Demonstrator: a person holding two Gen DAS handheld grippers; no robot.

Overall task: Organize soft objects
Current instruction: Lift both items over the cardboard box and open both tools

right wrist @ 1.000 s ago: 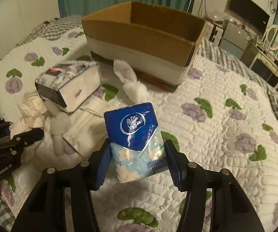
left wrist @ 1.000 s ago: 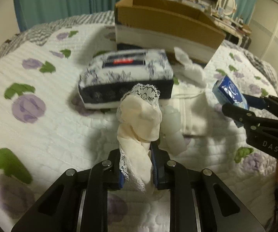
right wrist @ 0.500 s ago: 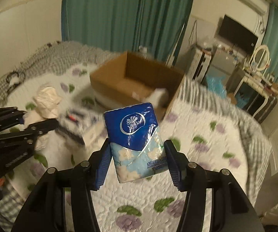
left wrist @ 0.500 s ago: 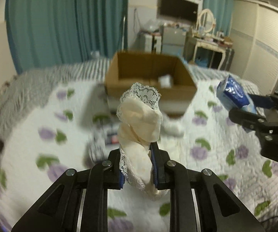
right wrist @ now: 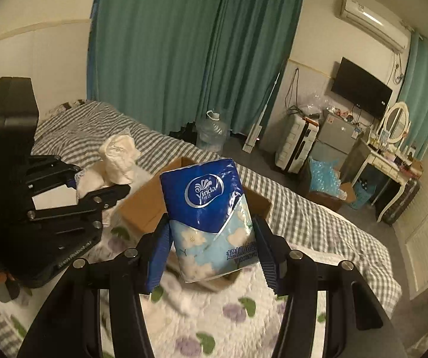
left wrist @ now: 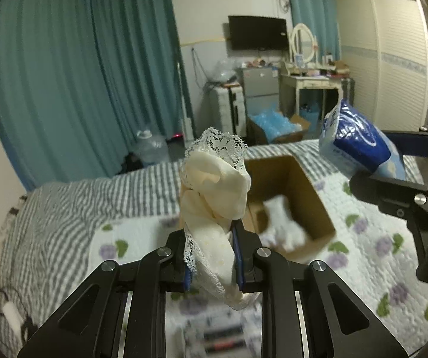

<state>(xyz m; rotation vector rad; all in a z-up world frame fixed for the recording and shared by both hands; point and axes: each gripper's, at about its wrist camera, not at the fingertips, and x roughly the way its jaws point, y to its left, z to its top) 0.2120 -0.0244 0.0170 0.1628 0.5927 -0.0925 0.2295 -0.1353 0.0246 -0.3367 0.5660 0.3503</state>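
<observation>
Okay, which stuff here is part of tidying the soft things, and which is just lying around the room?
Part of the job:
- lace-trimmed cream cloth, in the left gripper
- blue tissue pack, in the right gripper
- cardboard box, with something white and blurred inside

Just lying about:
- water jug
- suitcase
- dressing table
- TV

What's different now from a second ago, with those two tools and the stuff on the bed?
Both tools have lifted up off the bed, carrying their loads toward the cardboard box, whose inside now shows with something white in it. Nothing was picked up or dropped. The left tool still pinches the cream lace cloth; the right tool still squeezes the blue tissue pack.
</observation>
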